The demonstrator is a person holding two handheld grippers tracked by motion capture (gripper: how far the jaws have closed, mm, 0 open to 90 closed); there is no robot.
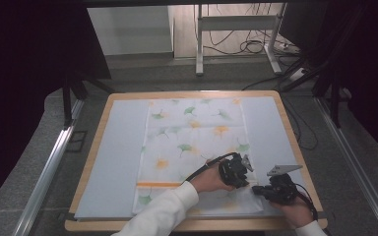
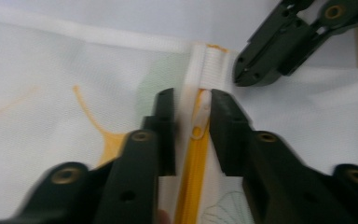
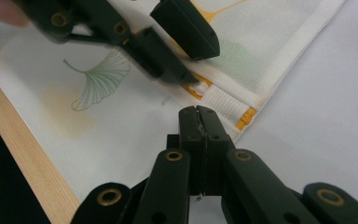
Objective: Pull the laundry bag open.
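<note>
Nearest to us, at the front right of the surface (image 1: 103, 162), we work both claws at one corner of a white pillowcase (image 1: 197, 142) printed with green and orange leaves. Our right claw (image 3: 198, 112) is clenched, its jaws pressed flat together, and its tip rests on the fabric just beside the white end tab (image 3: 223, 105) of the zipper; whether a fold of cloth is pinched between the jaws we cannot tell. Our left claw (image 2: 192, 109) straddles the zipper pull (image 2: 200, 119), one jaw on each side. The jaws are partly apart, and we cannot tell whether the pads already press on the pull, so we call it released around the pull, not yet gripping.

The orange zipper (image 2: 191, 186) runs back from the pull toward the left gripper view's camera, and the pull sits near the end tab at the corner.

Farther along, in the high view, the orange line (image 1: 158, 185) crosses the near end of the pillowcase, which lies flat and spread over a pale mat (image 1: 270, 128), its far edge close to the back of the surface.

We judge the work to be at its start: the corner is steadied and the pull is lined up. What is left is to close on the pull and draw it along the zipper.
</note>
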